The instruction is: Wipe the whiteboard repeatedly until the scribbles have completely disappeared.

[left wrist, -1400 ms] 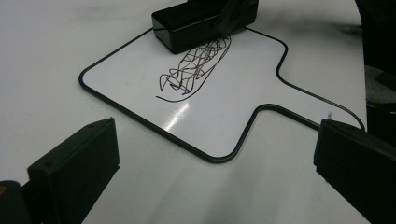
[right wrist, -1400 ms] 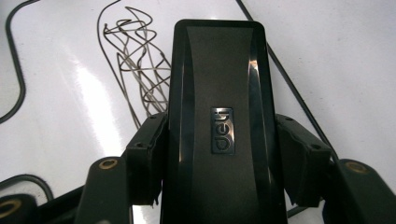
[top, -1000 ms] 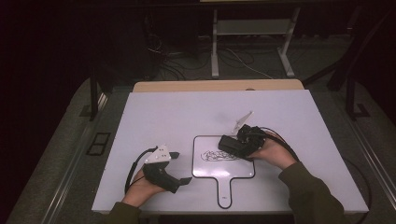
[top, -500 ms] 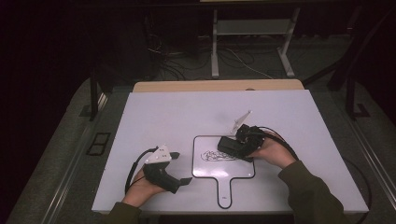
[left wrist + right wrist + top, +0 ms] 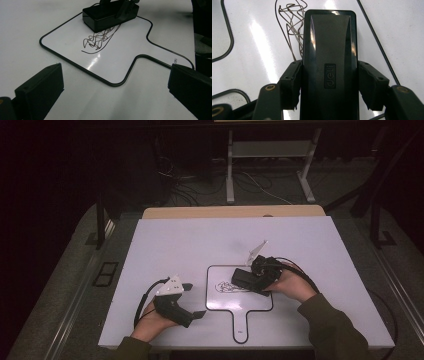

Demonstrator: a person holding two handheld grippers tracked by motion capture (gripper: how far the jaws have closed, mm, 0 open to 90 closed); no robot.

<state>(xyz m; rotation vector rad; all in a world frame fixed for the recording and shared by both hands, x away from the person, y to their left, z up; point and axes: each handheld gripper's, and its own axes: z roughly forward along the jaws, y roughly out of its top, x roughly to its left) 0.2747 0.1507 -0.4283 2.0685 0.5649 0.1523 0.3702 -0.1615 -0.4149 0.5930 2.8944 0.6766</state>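
A small white paddle-shaped whiteboard (image 5: 220,300) (image 5: 117,62) with a black rim lies on the table, its handle toward the person. A dark scribble (image 5: 225,286) (image 5: 96,41) (image 5: 290,22) marks its face. My right gripper (image 5: 250,281) (image 5: 329,82) is shut on a black block eraser (image 5: 245,279) (image 5: 110,13) (image 5: 329,50), which rests flat on the board beside the scribble. My left gripper (image 5: 192,301) (image 5: 115,95) stands open just left of the board, its jaws wide apart over the bare table with nothing between them.
The white table top (image 5: 190,245) stretches wide behind and to both sides of the board. Cables trail from each gripper. A metal stand (image 5: 270,165) and loose wires sit on the dark floor beyond the far edge.
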